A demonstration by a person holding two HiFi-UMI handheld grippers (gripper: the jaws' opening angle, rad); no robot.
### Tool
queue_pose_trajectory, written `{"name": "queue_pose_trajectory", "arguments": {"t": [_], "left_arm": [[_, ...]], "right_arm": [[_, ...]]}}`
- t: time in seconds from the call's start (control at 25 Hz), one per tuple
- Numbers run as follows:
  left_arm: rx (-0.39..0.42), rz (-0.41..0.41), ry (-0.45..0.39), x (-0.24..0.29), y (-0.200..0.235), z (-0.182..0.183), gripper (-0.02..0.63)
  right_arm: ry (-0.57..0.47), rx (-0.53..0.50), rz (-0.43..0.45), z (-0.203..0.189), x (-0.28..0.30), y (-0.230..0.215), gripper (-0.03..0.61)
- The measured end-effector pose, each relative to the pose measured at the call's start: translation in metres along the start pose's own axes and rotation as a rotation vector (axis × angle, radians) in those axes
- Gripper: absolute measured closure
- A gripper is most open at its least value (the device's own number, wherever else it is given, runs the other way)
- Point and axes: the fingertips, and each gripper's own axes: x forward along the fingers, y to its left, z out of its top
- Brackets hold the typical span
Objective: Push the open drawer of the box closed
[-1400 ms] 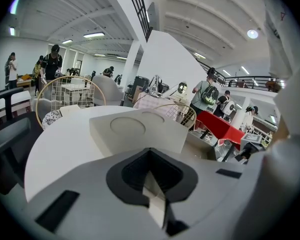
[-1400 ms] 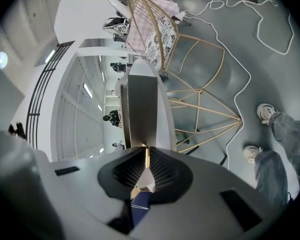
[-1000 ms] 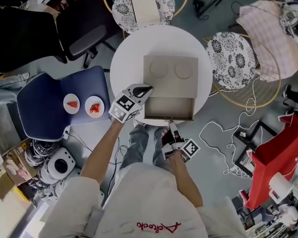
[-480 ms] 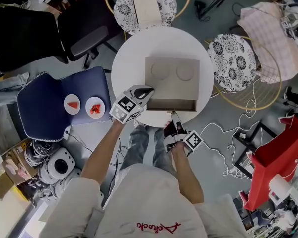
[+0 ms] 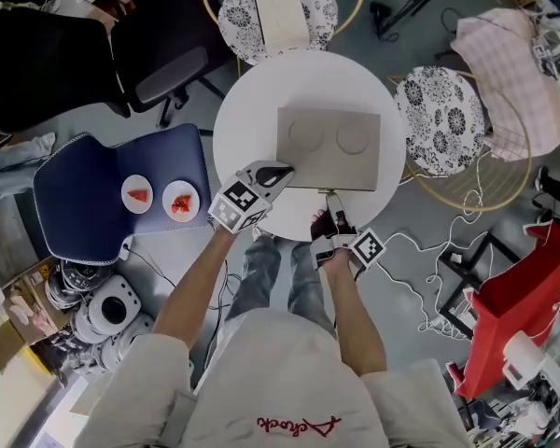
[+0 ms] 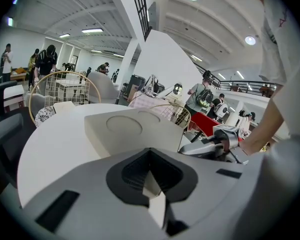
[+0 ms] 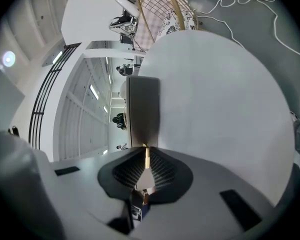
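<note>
The box (image 5: 329, 147) ahead of the fingers (image 7: 162, 171) is plain beige, and its bench (image 5: 252, 110) is white. A thin gold pull (image 7: 146, 156) shows between the black ribbed fingers of the right gripper (image 5: 332, 199). It and the left gripper (image 5: 282, 169) are grey, with black-and-white square markers. Left of the left fingers, a navy chair (image 5: 75, 194) carries white plates (image 5: 179, 187) with red pieces.

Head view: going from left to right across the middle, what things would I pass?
Navy chair → first small plate → second small plate → left gripper → box → patterned chair seat
</note>
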Motion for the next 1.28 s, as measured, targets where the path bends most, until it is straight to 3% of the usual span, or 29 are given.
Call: {"name": "queue_pose_trajectory", "arguments": {"t": [0.52, 0.64, 0.72, 1.04, 1.28], "left_arm": [[0.006, 0.02, -0.006, 0.0, 0.001, -0.001, 0.601], [-0.009, 0.027, -0.012, 0.0, 0.001, 0.0, 0.602], [-0.025, 0.028, -0.002, -0.001, 0.001, 0.0, 0.601], [-0.029, 0.028, -0.003, 0.002, -0.015, 0.01, 0.601], [-0.042, 0.054, -0.026, -0.009, -0.034, 0.02, 0.601]], "right_arm": [[-0.008, 0.032, 0.024, -0.001, 0.006, 0.005, 0.541], [-0.005, 0.067, 0.055, -0.002, 0.005, 0.009, 0.482], [-0.008, 0.084, 0.072, -0.003, 0.0, 0.012, 0.48], [-0.027, 0.066, 0.096, 0.004, -0.024, 0.025, 0.56], [-0.016, -0.012, 0.135, 0.009, -0.035, 0.052, 0.563]]}}
